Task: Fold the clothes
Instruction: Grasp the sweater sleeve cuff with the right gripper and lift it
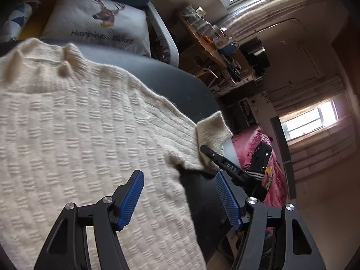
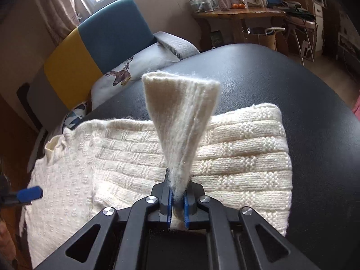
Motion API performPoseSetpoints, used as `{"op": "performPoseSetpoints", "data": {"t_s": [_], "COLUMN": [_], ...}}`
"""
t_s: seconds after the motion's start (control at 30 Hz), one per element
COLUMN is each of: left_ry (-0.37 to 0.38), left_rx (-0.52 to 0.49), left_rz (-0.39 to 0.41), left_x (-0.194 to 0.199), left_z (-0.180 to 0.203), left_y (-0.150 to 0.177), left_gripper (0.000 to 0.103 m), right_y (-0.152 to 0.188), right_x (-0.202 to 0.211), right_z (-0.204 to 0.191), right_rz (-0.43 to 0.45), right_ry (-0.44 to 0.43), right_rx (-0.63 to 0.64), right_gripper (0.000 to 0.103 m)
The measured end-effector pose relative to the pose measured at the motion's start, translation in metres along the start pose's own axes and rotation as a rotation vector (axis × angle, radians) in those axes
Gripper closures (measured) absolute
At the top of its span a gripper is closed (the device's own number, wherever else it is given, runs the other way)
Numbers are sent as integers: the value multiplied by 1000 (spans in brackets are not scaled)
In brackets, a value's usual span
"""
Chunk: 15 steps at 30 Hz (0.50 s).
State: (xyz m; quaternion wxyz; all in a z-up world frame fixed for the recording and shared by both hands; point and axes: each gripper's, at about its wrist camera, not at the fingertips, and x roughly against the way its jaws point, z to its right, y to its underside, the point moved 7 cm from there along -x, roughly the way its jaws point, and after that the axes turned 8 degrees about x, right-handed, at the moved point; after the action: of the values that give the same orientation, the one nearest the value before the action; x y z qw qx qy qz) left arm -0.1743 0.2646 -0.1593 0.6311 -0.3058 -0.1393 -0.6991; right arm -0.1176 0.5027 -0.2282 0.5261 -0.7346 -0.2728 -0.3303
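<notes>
sweater [image 2: 157, 168] lies flat on the dark desk [image 2: 292, 78], long axis left-right, collar left | right gripper [image 2: 177, 199] fingers clamped on the ribbed sleeve cuff [image 2: 182, 103] | left gripper [image 1: 180, 200] fingers wide apart, empty, over the near edge | risk: fuzzy knit slips out, or dragging rumples the body

Deer pillow [image 1: 99, 22], wooden side table [image 2: 238, 14], perhaps 2 oranges [image 2: 238, 5].

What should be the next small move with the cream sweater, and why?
Probably carry the cuff inward and lay it on the sweater body. The right tool is shut on the cuff and holds it up, while the left tool hangs open, holding nothing, above the knit.
</notes>
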Motion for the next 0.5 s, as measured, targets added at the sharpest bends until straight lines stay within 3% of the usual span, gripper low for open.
{"op": "performPoseSetpoints", "data": {"t_s": [0.2, 0.3, 0.5], "left_ry": [76, 98, 69], "left_rx": [80, 124, 137], "left_rz": [-163, -206, -262], "left_x": [-78, -103, -132], "left_z": [38, 50, 62], "left_y": [-24, -38, -54], "left_gripper": [36, 36, 34], "right_y": [14, 23, 25], "right_x": [-2, -3, -5], "right_z": [-32, -45, -46], "right_rz": [-30, -28, -6], "right_ry": [153, 225, 240], "right_rx": [321, 464, 492], "right_gripper": [94, 92, 91]}}
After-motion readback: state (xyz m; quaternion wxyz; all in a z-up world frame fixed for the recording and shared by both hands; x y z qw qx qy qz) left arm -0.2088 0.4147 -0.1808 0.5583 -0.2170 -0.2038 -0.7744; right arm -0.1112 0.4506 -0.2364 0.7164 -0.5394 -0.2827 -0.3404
